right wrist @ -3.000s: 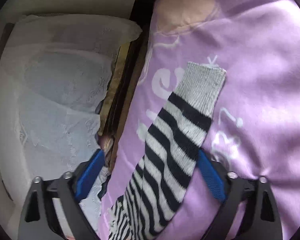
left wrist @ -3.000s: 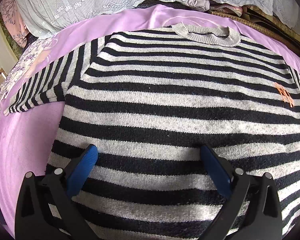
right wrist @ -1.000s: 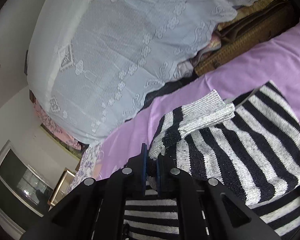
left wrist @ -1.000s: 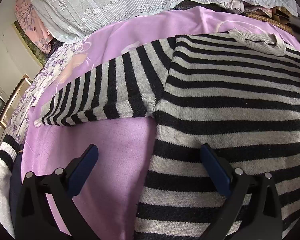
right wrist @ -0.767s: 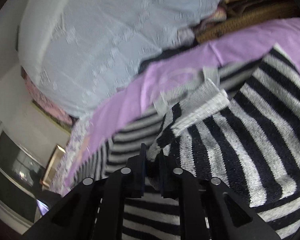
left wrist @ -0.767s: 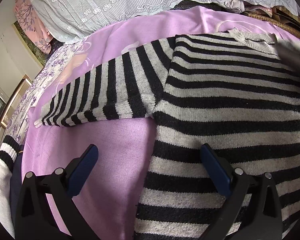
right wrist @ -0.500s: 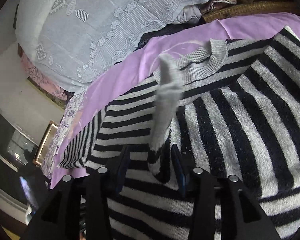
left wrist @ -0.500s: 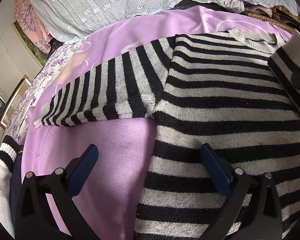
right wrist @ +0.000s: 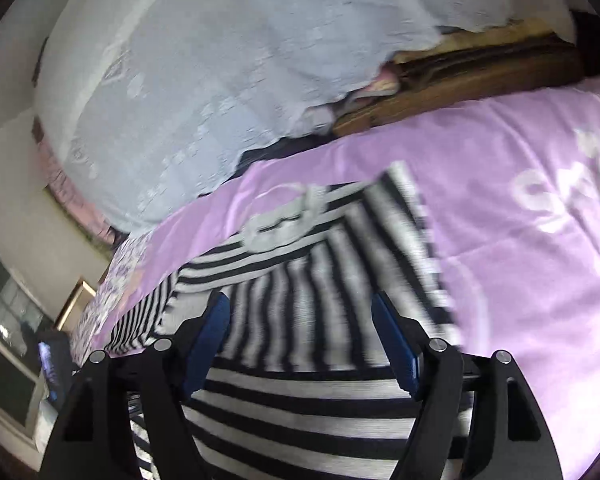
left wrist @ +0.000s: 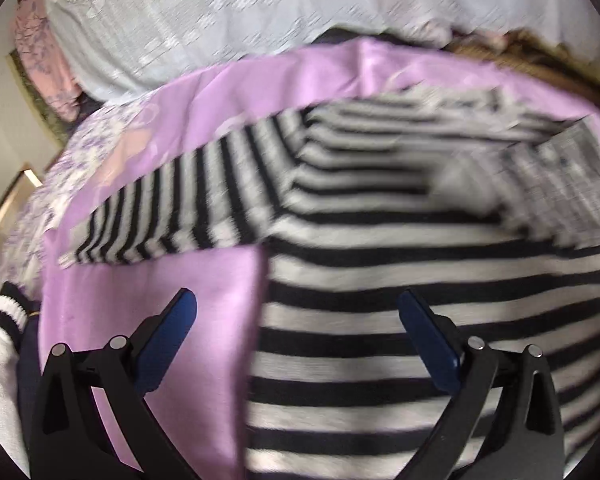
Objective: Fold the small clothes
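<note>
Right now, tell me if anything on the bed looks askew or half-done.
The sweater is lopsided: its right sleeve lies folded across the body, while the left sleeve is spread out flat on the purple sheet.

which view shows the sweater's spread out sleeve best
The left wrist view: the sleeve lies flat on the purple sheet, visible cuff to shoulder. The right wrist view catches only a striped sliver of it at the left, beside the tool's finger.
</note>
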Tool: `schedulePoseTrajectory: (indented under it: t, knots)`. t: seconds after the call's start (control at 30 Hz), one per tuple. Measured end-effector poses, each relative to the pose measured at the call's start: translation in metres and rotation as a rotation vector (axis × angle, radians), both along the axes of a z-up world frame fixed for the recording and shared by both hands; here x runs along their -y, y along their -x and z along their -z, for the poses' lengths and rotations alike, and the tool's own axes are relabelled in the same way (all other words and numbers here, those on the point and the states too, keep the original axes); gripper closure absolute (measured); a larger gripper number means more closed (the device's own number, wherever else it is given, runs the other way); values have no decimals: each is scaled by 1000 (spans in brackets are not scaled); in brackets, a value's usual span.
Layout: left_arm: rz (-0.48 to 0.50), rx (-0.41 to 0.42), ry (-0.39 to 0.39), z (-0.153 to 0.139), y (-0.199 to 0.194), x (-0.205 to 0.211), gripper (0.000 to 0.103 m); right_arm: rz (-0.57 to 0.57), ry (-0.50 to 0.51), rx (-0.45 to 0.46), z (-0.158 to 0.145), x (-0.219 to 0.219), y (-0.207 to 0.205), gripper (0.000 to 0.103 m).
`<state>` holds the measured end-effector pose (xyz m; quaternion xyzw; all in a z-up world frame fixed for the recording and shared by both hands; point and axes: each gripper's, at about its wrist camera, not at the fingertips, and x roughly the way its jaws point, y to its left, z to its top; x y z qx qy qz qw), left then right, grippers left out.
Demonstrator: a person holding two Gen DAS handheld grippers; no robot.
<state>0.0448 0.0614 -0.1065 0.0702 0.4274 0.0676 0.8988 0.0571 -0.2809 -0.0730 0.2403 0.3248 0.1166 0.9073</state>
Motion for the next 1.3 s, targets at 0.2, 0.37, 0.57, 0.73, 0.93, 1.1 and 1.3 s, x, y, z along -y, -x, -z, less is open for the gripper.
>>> schedulePoseTrajectory:
  t: [0.2, 0.37, 0.57, 0.73, 0.93, 1.1, 1.3]
  knots:
    - [86, 4, -66, -21, -22, 62, 4, 185, -26, -14, 25, 72, 3, 18]
    - [115, -63, 6, -17, -63, 106, 4, 229, -170, -106, 70, 102, -4, 17]
    - [46, -139, 1, 36, -101, 121, 4, 200, -139, -85, 69, 93, -5, 8]
    - [23, -166, 50, 16, -103, 121, 5, 203, -136, -87, 68, 91, -7, 7]
    - [184, -71, -89, -25, -124, 209, 5, 172, 43, -143, 60, 69, -14, 7]
    - [232, -181, -200, 11, -180, 281, 4, 102, 242, -189, 61, 47, -23, 4]
    - [185, -148, -234, 34, -205, 297, 4, 86, 248, -189, 64, 47, -28, 3]
